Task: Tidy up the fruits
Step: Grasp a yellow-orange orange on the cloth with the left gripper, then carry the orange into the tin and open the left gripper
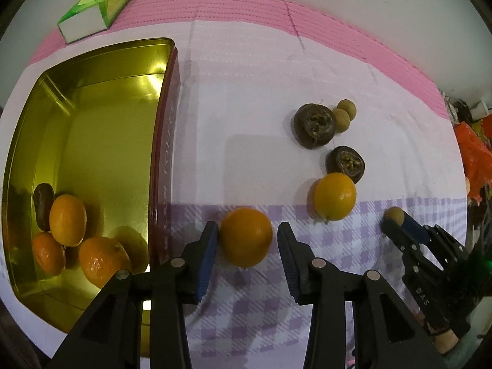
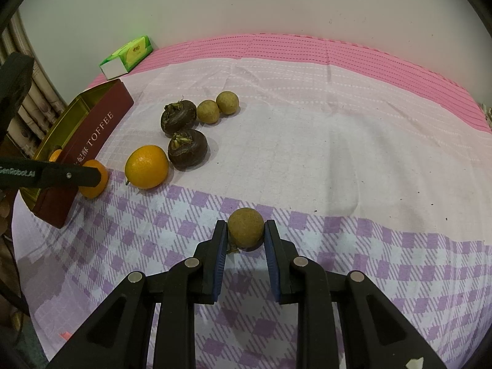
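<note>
Left gripper (image 1: 247, 240) narrow, orange (image 1: 246, 236) between pads, right pad apart; centre, then squeeze. Right gripper (image 2: 246, 233) clamps longan (image 2: 246, 227).

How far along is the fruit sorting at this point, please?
Started: three oranges and one dark fruit lie in the tin. In hand: the right claw is shut on a longan; the left claw straddles an orange, its right finger clear. Left: one orange, two dark fruits, two longans.

Oranges (image 1: 67, 220) lie in the tin (image 1: 92, 61), apparently left of loose fruit (image 1: 313, 129).
</note>
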`<state>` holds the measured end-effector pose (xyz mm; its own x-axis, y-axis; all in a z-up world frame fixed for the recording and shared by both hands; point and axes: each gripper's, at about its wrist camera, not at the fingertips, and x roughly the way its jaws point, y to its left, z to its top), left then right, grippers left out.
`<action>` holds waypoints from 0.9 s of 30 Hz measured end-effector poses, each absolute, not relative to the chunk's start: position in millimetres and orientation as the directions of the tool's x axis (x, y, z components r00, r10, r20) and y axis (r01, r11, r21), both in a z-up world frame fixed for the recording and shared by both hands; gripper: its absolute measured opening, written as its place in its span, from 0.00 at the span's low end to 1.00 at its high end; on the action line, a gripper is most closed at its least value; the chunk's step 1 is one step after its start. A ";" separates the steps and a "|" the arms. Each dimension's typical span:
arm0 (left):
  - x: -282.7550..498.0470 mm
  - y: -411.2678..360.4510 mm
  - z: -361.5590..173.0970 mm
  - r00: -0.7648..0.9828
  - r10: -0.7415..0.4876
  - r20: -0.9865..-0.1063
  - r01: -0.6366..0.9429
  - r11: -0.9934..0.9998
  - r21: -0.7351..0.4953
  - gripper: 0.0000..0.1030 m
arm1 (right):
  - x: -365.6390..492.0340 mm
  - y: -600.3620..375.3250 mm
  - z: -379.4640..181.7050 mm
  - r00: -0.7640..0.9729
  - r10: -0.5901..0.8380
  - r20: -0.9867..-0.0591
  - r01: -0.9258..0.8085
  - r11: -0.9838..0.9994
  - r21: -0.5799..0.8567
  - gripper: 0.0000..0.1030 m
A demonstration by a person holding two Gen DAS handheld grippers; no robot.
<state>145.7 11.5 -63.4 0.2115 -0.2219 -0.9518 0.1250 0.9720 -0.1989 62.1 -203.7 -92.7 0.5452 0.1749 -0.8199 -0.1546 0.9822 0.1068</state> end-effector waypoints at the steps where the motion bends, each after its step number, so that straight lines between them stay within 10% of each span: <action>1: 146.0 10.9 -63.7 0.210 -0.223 -0.952 0.125 0.972 -0.201 0.40 | 61.9 -204.4 -92.9 0.545 0.175 -0.820 -0.155 0.982 0.107 0.22; 27: 173.5 90.8 -8.5 0.397 -0.109 -0.911 0.062 0.994 -0.092 0.36 | 62.1 -202.6 -92.7 0.548 0.169 -0.819 -0.156 0.983 0.098 0.22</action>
<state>173.5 90.8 -8.5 0.3973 -0.1086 -0.9112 0.0616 0.9939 -0.0916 62.1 -202.6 -92.7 0.5481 0.1685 -0.8192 -0.1556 0.9829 0.0981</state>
